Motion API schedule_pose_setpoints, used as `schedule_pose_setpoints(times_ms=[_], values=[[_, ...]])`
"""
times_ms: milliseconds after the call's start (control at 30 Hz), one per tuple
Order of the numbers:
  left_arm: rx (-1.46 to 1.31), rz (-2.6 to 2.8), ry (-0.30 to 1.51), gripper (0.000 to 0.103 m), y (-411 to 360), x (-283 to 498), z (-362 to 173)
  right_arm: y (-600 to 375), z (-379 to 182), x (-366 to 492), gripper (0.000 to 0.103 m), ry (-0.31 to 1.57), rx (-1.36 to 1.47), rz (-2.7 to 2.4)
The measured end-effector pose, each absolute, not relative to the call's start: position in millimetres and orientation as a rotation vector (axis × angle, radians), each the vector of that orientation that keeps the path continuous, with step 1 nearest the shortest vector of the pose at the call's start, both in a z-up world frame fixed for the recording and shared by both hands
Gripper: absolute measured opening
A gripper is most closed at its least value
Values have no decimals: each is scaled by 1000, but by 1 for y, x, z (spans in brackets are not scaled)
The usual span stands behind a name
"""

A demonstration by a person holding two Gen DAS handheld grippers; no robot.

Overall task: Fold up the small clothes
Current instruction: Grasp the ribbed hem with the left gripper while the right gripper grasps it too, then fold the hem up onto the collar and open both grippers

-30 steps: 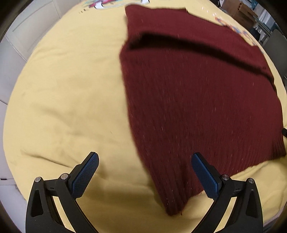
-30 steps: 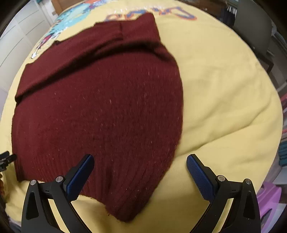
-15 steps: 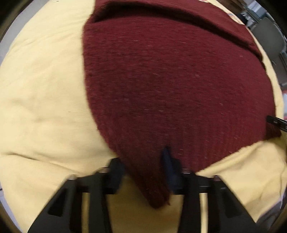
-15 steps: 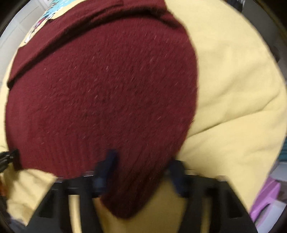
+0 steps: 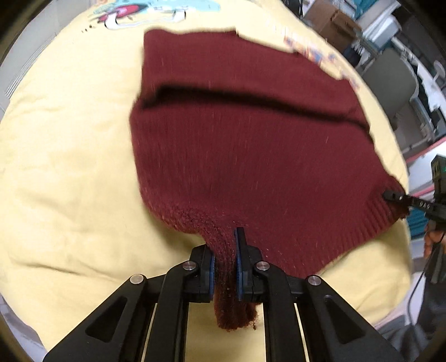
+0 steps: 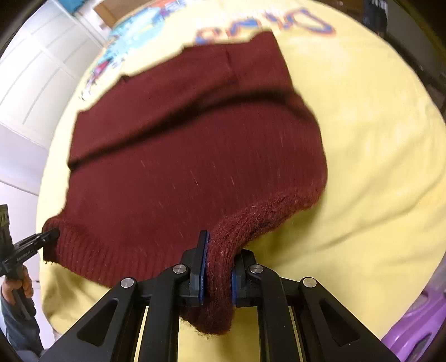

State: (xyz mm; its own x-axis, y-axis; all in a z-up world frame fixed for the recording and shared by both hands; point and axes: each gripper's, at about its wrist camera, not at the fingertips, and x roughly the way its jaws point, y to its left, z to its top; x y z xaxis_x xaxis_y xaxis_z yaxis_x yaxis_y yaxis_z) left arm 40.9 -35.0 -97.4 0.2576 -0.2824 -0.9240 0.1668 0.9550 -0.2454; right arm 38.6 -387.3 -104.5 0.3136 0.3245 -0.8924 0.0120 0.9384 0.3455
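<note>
A dark red knit sweater [image 5: 251, 144] lies on a yellow blanket [image 5: 69, 167], its upper part folded across as a band. My left gripper [image 5: 225, 259] is shut on the near left corner of the ribbed hem, lifted a little. My right gripper [image 6: 217, 264] is shut on the near right corner of the sweater [image 6: 195, 156], also lifted off the yellow blanket [image 6: 376, 167]. The right gripper's tip [image 5: 395, 196] shows at the right edge of the left wrist view; the left gripper's tip [image 6: 44, 236] shows at the left edge of the right wrist view.
The blanket carries cartoon prints at its far edge [image 5: 139, 11]. White cupboard doors [image 6: 36, 69] stand to the left. Cardboard boxes and chairs [image 5: 390, 69] stand beyond the blanket on the right. A purple bin [image 6: 418, 328] sits at the lower right.
Both grippers were open above the hem a second ago. They came down, closed on the two near corners, and now lift them off the blanket.
</note>
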Motion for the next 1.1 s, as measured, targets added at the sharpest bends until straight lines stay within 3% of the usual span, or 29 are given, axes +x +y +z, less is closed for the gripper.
schedule_pose_setpoints(times_ms=[367, 633, 933, 1100], values=[[-181, -255, 1103, 9, -6, 94, -38, -393, -29, 111, 12, 996, 358, 174], [-201, -195, 994, 9, 19, 151, 11, -396, -8, 177, 12, 943, 358, 133], [-144, -106, 1039, 9, 17, 231, -14, -389, -50, 260, 12, 1090, 309, 90], [-75, -32, 1099, 9, 5, 261, -58, -382, -83, 282, 12, 1175, 293, 64]])
